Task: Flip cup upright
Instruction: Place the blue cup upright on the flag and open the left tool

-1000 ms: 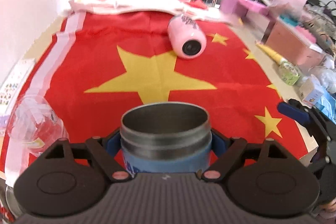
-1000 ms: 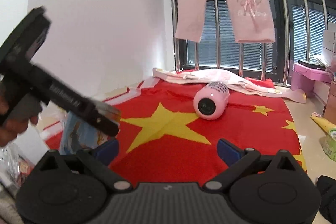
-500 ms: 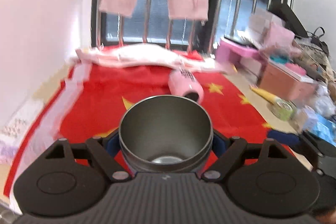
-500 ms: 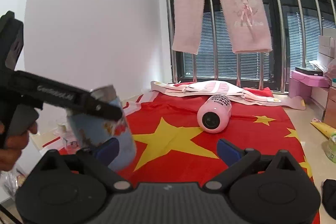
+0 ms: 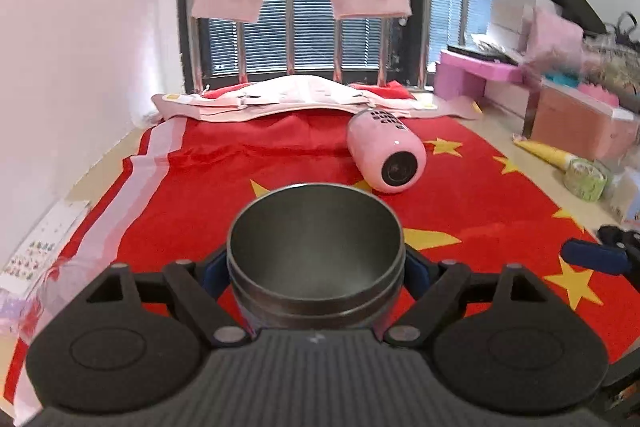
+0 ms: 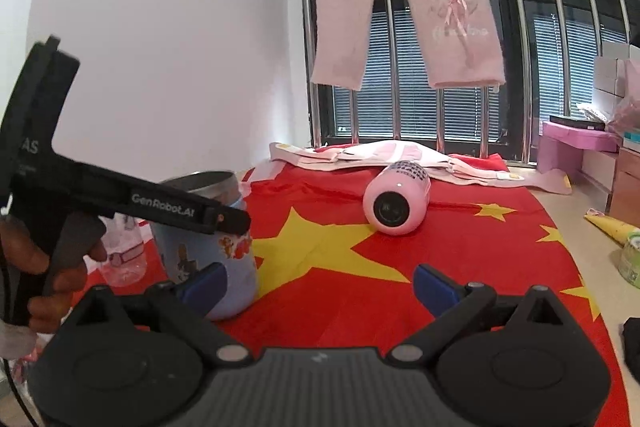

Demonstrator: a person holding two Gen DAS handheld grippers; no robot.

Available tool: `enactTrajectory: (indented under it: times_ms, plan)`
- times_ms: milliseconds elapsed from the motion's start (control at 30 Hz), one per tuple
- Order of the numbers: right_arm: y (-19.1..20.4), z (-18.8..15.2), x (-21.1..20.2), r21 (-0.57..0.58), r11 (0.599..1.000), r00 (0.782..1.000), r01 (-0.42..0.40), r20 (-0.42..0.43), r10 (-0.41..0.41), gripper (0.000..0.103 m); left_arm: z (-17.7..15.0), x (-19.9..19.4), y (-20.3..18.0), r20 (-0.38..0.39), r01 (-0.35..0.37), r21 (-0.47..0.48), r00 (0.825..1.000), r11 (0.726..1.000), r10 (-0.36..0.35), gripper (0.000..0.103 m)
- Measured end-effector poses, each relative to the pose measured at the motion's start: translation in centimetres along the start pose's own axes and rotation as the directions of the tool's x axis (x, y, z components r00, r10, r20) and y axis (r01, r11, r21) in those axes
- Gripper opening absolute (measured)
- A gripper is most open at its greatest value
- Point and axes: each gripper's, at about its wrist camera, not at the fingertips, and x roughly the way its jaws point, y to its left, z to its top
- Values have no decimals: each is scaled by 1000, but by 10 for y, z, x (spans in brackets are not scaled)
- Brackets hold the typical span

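Jaws of my left gripper [image 5: 316, 269] pinch the light-blue, cartoon-printed steel cup [image 6: 208, 243] mouth-up on the red star-patterned cloth [image 6: 460, 259] at nine o'clock, seemingly for release, while my right gripper [image 6: 320, 285] hangs spread and empty, the pink bottle [image 6: 396, 201] lying at twelve.

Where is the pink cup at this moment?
The pink cup lies on its side on the red flag, center of the right wrist view, before the folded pink cloth.

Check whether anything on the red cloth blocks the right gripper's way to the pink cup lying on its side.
Nothing visible does. The right gripper is open and empty, and only bare red cloth lies between it and the pink cup. The blue cup, in the left gripper, stands off to the left.
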Motion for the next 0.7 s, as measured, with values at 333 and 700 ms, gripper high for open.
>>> enactTrajectory:
  times_ms: [333,700]
  plan:
    - [14,6,-19,-8,1000,999,3,37,-3,100,-4,-47,9,175,38,1,984,999,-38,103]
    - [93,12,-106,-30,997,983,68,173,-62,100,-37,-186,51,437,-7,-18,900,1000,14,103]
